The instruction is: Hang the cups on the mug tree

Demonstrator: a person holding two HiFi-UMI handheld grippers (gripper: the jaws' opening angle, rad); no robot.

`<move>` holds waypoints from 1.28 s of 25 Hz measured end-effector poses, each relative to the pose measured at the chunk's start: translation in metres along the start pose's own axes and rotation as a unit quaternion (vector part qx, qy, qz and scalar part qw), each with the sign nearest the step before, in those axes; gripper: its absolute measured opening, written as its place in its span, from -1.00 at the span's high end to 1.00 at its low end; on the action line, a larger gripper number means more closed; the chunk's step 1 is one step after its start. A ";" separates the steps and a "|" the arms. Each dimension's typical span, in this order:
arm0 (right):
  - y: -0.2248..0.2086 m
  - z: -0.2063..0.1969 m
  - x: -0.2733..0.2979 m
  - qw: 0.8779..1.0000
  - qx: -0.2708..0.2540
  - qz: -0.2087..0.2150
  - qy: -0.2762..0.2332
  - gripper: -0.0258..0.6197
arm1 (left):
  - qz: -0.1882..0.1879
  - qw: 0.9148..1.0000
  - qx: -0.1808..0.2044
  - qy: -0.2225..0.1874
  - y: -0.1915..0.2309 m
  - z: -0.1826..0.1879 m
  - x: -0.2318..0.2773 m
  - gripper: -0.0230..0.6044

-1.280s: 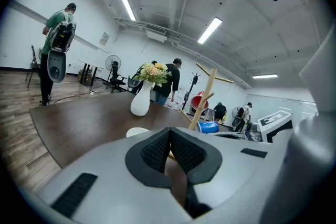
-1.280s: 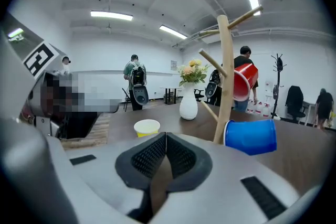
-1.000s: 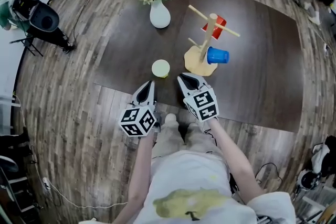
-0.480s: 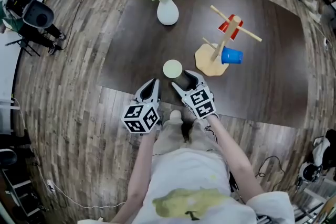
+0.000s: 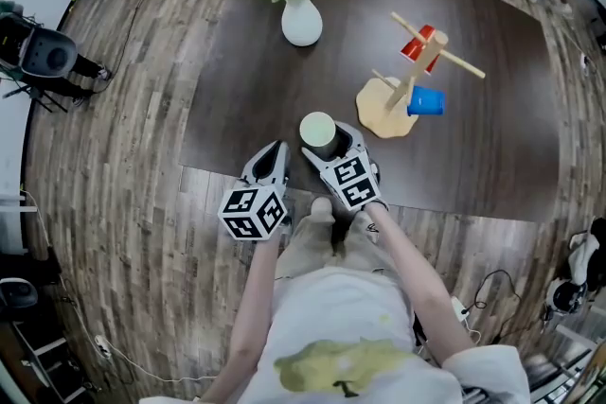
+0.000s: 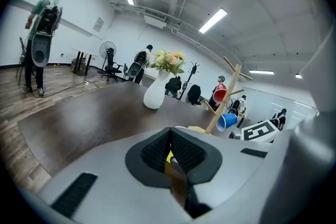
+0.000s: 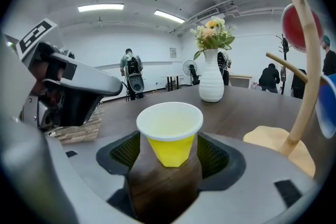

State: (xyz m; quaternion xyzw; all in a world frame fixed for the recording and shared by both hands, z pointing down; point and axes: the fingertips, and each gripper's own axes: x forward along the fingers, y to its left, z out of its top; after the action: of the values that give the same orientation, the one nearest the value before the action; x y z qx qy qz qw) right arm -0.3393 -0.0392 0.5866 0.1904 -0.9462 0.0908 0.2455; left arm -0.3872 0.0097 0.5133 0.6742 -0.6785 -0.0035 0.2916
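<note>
Around: a white vase (image 5: pixel 301 22) of flowers stands at the far side of the bench (image 5: pixel 246 80), well apart from the cup.
Mug tree (image 5: pixel 407 88): wooden, to the right of the yellow cup; a red cup (image 5: pixel 418 43) and a blue cup (image 5: pixel 428 101) hang on its pegs.
Surface: dark brown bench on a wood-plank floor (image 5: pixel 123 203).
Room: strip lights overhead; people and office chairs far off.
Yellow cup (image 7: pixel 169 131): upright, white inside, at the bench's near edge.
Right gripper (image 5: pixel 327 147): fingers (image 7: pixel 126 152) apart, having just been opening; the yellow cup stands between them, unpressed.
Left gripper (image 5: pixel 274 151): fingers (image 6: pixel 155 152) closed together, just left of the yellow cup.
</note>
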 end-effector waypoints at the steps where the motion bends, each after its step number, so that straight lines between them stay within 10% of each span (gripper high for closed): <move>1: 0.000 0.000 0.002 1.000 0.002 -0.002 0.002 -0.08 | -0.001 1.000 0.000 0.001 0.002 0.001 0.001 0.85; 32: -0.049 0.025 -0.021 0.984 0.153 -0.069 -0.056 -0.03 | -0.068 0.997 0.037 -0.021 -0.024 0.040 0.032 0.85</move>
State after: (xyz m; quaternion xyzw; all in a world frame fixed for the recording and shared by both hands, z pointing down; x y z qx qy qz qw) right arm -0.3132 -0.0833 0.5579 0.2955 -0.9181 0.2061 0.1654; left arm -0.3785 -0.0377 0.4833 0.7291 -0.6365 -0.0120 0.2514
